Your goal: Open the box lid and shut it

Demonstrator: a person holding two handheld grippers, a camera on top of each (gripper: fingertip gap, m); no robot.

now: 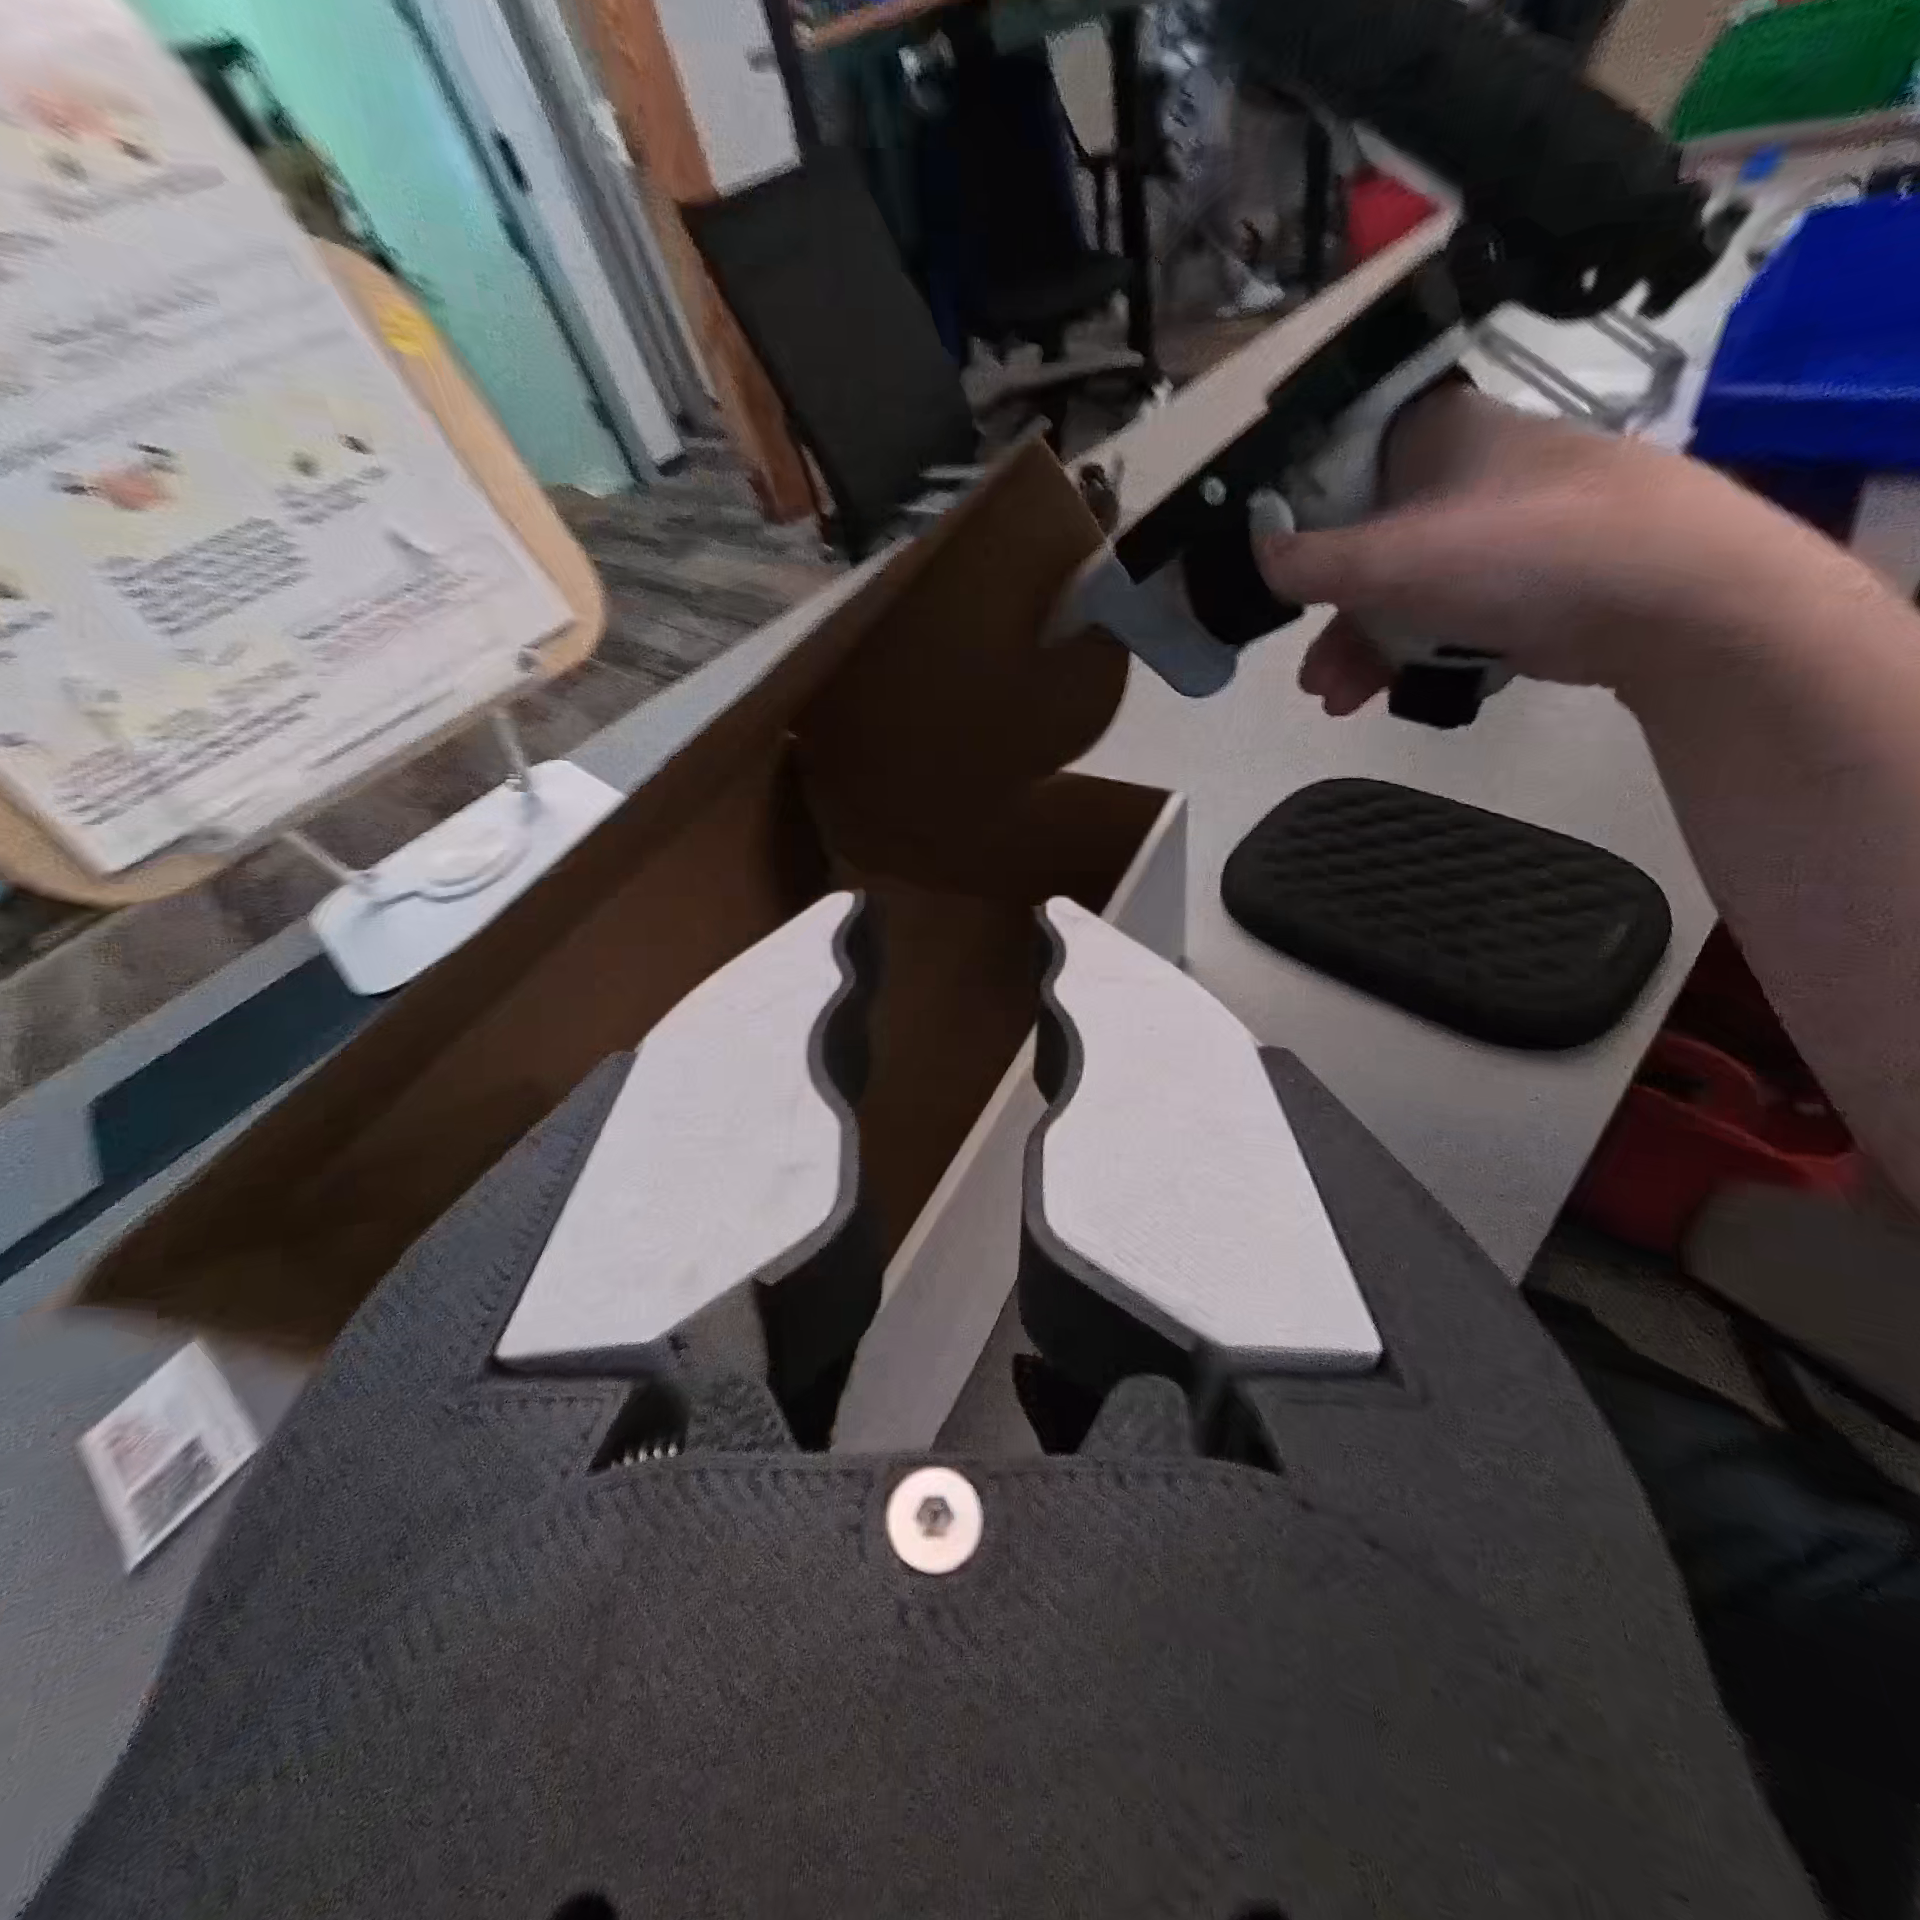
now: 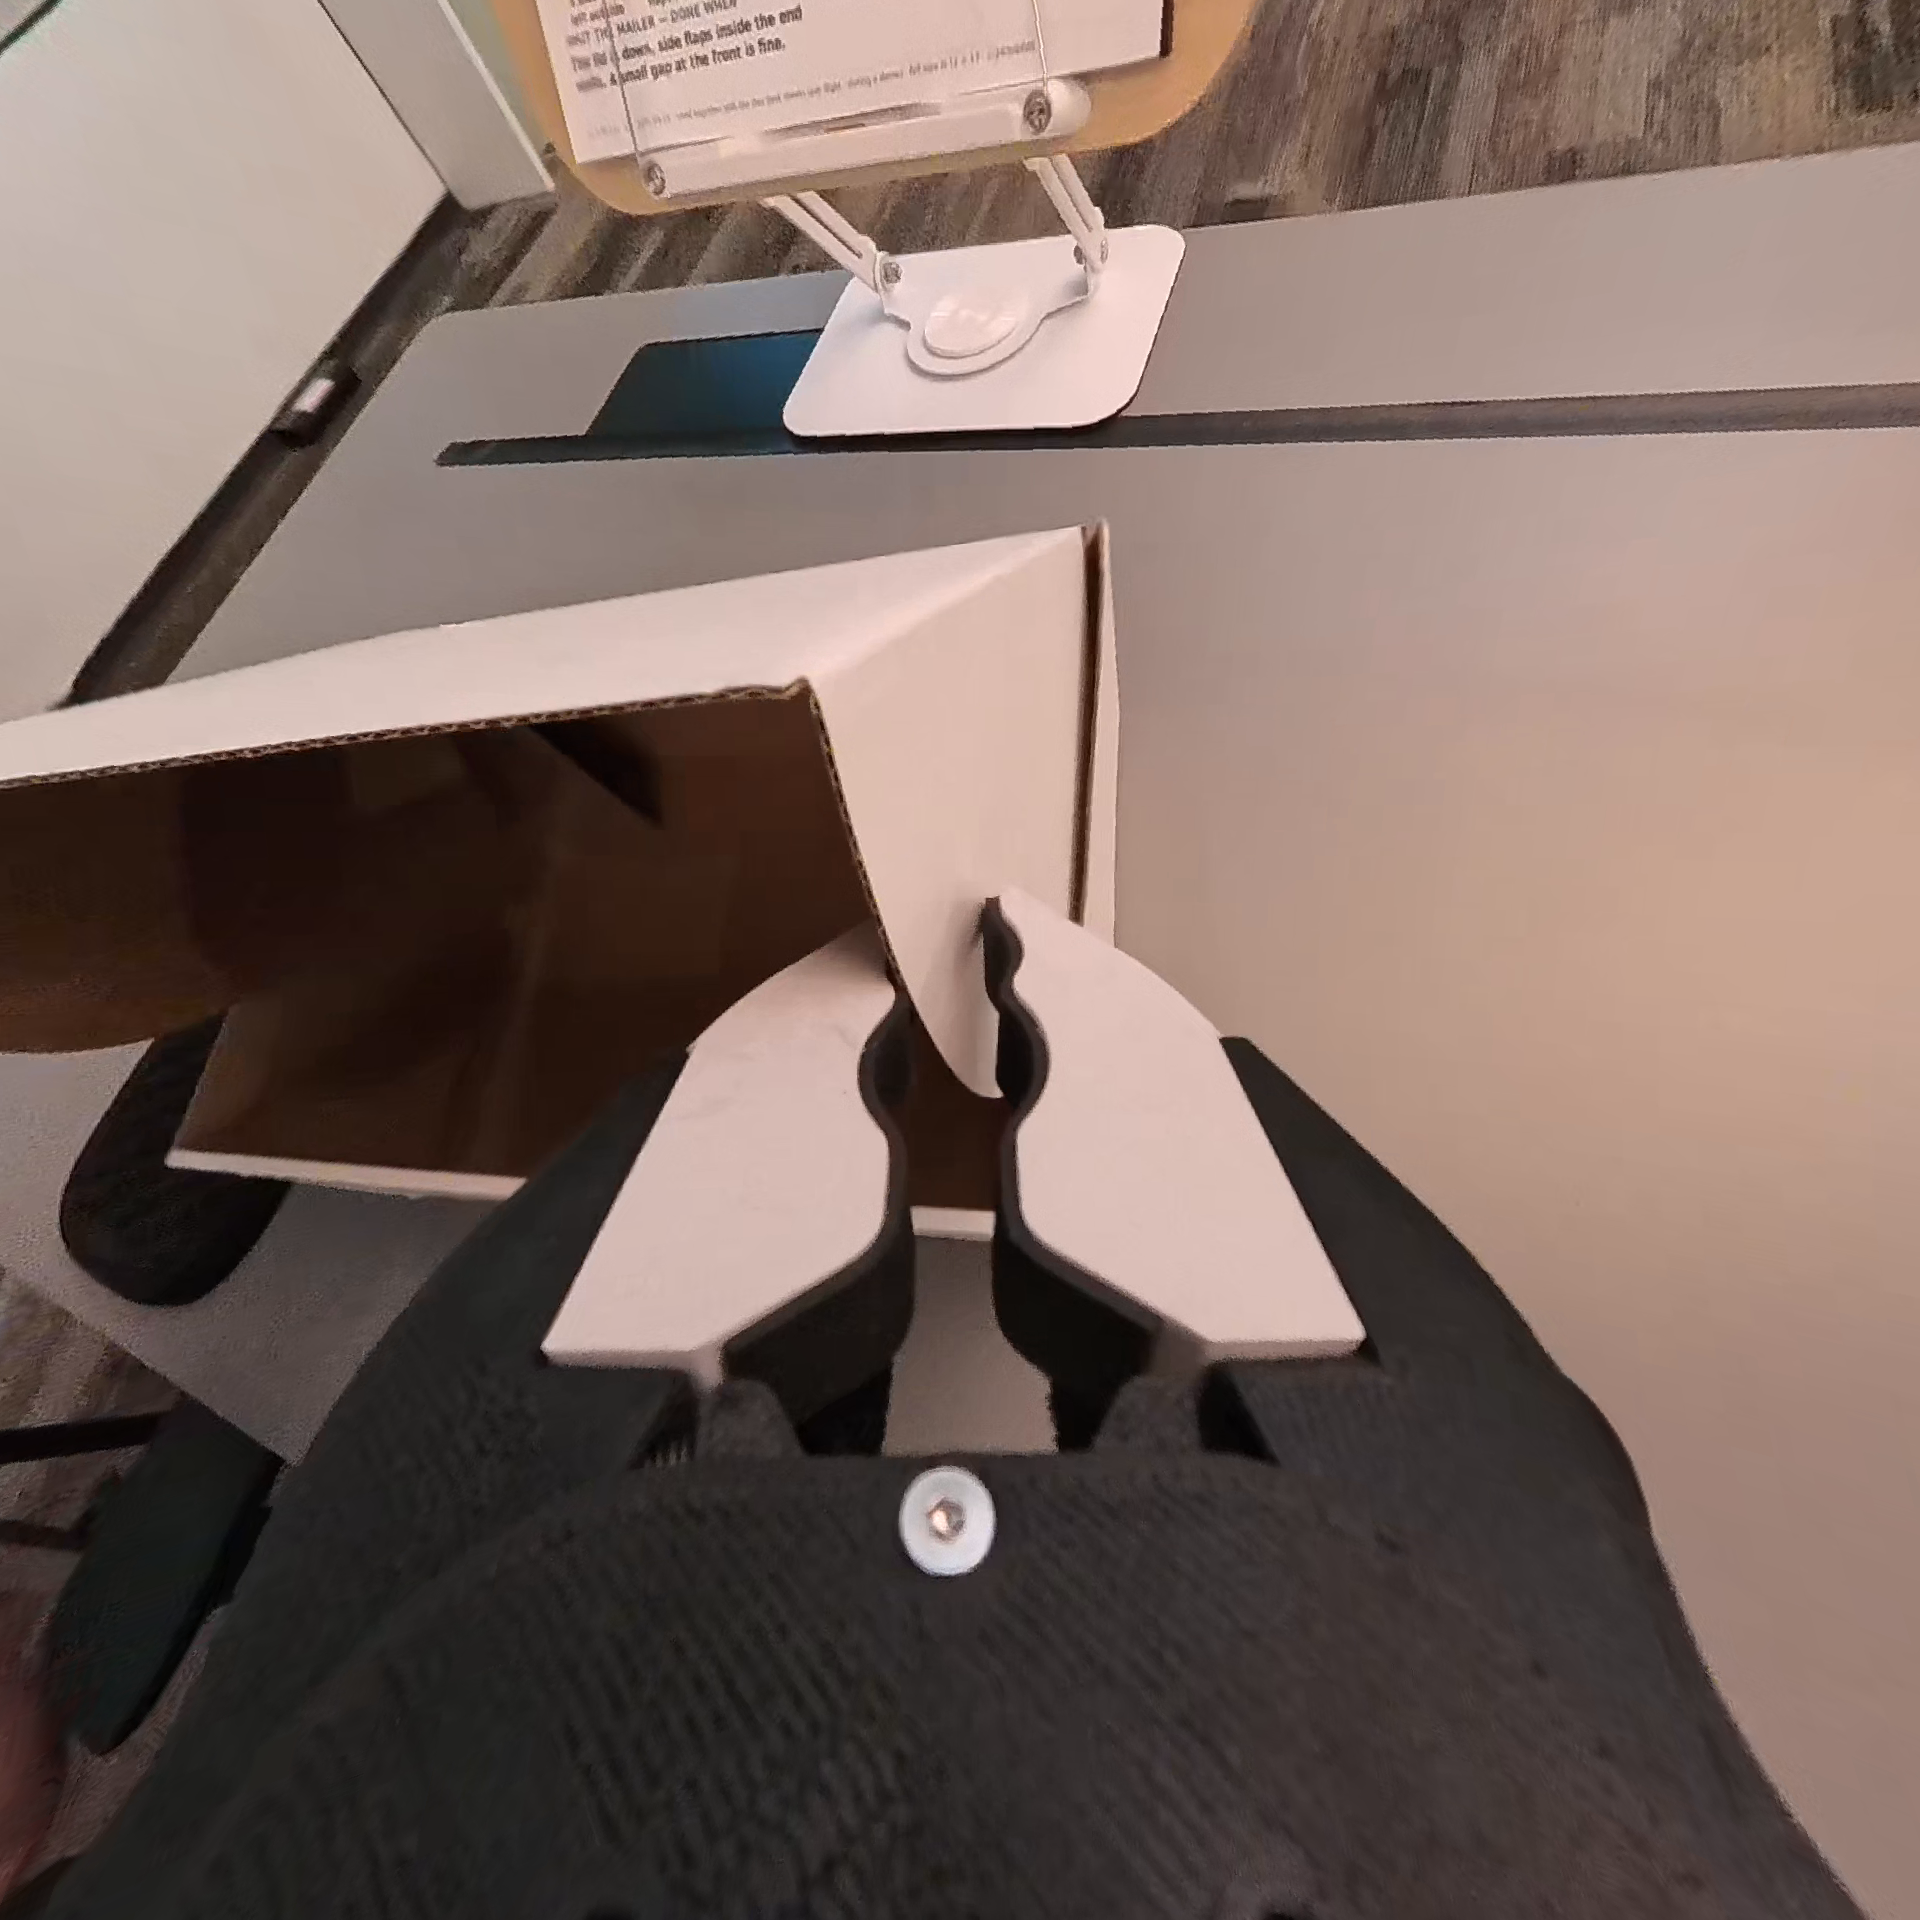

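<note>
A white cardboard box (image 1: 1039,1122) with a brown inside stands on the grey table. Its lid (image 1: 623,987) is raised at a slant, brown underside showing. In the right wrist view the lid (image 2: 520,644) is seen from its white top. My right gripper (image 2: 935,935) is shut on the lid's white side flap (image 2: 951,997), at the lid's front corner. It also shows in the left wrist view (image 1: 1132,613), held by a person's hand (image 1: 1558,561). My left gripper (image 1: 951,914) is open. Its fingers straddle the box's white front wall from above, and I cannot tell if they touch it.
A white document stand (image 2: 987,343) holding a printed sheet (image 1: 208,468) stands at the table's far edge behind the box. A black padded rest (image 1: 1444,904) lies on the table beside the box. A blue bin (image 1: 1818,343) and chairs are beyond the table.
</note>
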